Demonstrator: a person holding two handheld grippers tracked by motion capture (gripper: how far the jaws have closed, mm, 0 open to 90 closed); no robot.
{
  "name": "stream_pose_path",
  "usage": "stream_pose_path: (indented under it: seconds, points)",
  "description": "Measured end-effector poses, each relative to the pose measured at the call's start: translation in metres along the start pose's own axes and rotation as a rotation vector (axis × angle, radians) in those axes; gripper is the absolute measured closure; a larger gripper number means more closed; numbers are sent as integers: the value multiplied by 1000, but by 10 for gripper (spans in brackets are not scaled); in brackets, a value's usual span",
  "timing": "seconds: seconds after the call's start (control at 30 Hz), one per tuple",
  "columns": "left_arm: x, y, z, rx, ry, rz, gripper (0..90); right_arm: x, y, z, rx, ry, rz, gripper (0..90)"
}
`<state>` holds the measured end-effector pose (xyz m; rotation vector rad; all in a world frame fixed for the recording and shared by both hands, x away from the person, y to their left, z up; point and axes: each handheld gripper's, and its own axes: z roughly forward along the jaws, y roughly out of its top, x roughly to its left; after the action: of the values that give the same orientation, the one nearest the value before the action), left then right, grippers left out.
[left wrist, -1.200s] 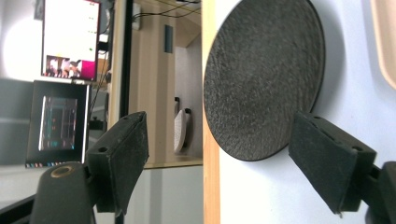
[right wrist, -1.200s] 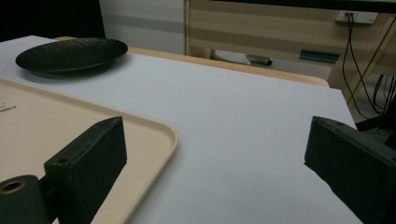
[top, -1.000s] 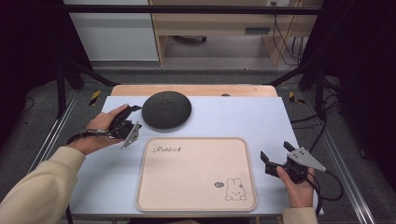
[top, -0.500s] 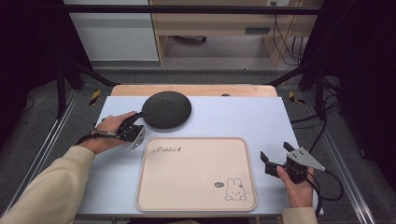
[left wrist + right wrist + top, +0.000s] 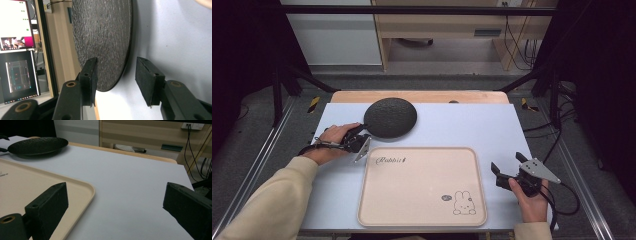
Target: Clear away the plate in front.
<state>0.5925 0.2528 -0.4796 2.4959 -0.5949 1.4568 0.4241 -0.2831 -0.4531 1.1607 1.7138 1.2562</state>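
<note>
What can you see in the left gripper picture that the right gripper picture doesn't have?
The left gripper view alone has two lit computer screens at its left edge, and its jaws stand apart on either side of the plate's rim. The right gripper view alone has the beige tray, a wall socket with hanging cables, and wide-open jaws over bare table. Both share the black textured plate and the pale tabletop.
</note>
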Motion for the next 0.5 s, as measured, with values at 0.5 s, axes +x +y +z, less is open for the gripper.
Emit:
stream_pose_path:
  seconds: [0.5]
  points:
    - [-4,9,10,-23,23,7,659,-1,-1,0,3,0,-4,62]
